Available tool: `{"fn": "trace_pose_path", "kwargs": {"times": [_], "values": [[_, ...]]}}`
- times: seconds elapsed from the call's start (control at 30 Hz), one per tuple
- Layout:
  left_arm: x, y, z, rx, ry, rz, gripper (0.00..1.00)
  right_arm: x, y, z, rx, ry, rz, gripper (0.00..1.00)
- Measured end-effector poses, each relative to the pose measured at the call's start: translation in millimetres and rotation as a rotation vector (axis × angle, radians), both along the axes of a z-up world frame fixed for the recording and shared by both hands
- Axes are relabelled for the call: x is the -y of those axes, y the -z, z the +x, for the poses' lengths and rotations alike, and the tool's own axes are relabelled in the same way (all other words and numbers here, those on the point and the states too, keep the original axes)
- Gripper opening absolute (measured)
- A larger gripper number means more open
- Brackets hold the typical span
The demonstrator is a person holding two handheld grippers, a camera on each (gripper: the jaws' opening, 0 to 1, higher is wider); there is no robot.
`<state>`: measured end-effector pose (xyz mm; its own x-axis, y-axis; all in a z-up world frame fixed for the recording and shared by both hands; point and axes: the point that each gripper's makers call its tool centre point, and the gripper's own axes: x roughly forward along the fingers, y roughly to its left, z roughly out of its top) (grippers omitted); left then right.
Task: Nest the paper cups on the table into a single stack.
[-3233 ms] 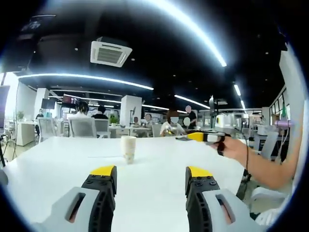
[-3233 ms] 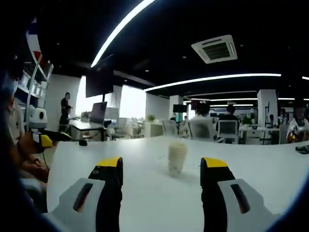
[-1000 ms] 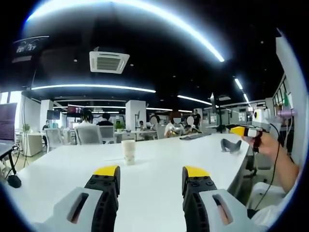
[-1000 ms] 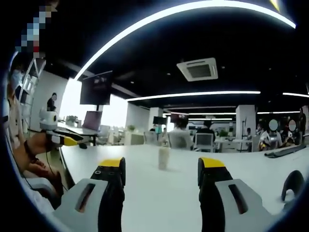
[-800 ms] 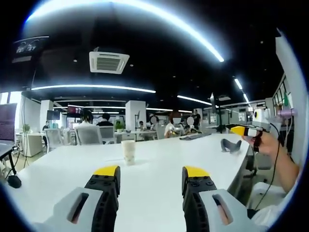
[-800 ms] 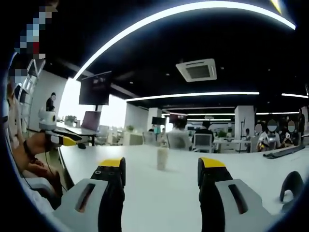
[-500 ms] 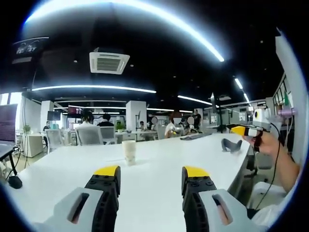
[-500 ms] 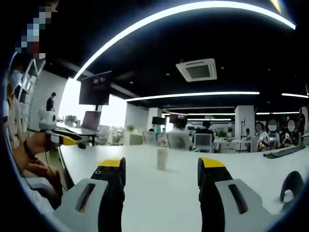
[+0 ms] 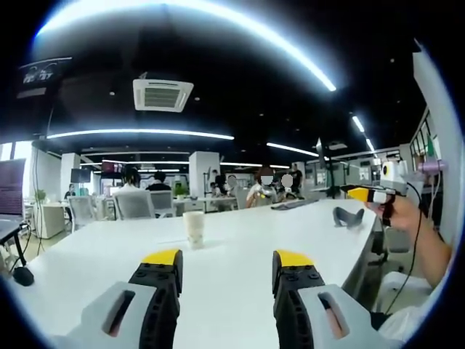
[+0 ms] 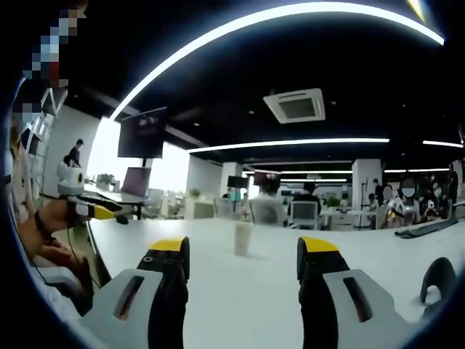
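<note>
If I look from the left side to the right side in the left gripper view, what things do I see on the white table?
Black mouse → paper cup → dark curved thing by the table's far right edge → right gripper held in a hand.

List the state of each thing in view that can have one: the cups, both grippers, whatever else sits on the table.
paper cup stack: upright on the white table, free of both grippers; cup count too small to tell.
left gripper: open, empty, held back from the stack.
right gripper: open, empty, also away from the stack.
dark curved object: resting near the table's edge, untouched.
</note>
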<state>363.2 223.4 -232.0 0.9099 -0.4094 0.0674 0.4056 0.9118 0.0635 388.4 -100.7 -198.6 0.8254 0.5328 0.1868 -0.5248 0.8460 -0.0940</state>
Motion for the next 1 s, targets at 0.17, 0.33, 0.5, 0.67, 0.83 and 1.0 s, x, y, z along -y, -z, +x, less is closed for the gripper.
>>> {"fn": "trace_pose_path", "kwargs": {"times": [0.17,0.33,0.5,0.67,0.83,1.0], "values": [[2,-0.3,-0.1,-0.002,0.003,0.006,0.53,2,1.6,1,-0.001,0.002,0.009,0.62],[-1,-4.2,-0.4,0.005,0.002,0.004,0.53,2,7.5,4,-0.018,-0.001,0.01,0.62],[0,-1.2,0.9,0.002,0.009,0.003,0.53,2,4.1,1,-0.008,0.004,0.009,0.62],[2,-1.2,1.2,0.002,0.015,0.001,0.53,5,1.2,0,-0.003,0.01,0.012,0.62],[7,-0.4,0.7,0.006,0.021,0.0,0.53,8,-2.0,-3,0.008,0.016,0.01,0.62],[11,-0.5,-1.0,0.006,0.028,0.008,0.53,8,-3.1,-5,0.014,0.015,0.01,0.62]]}}
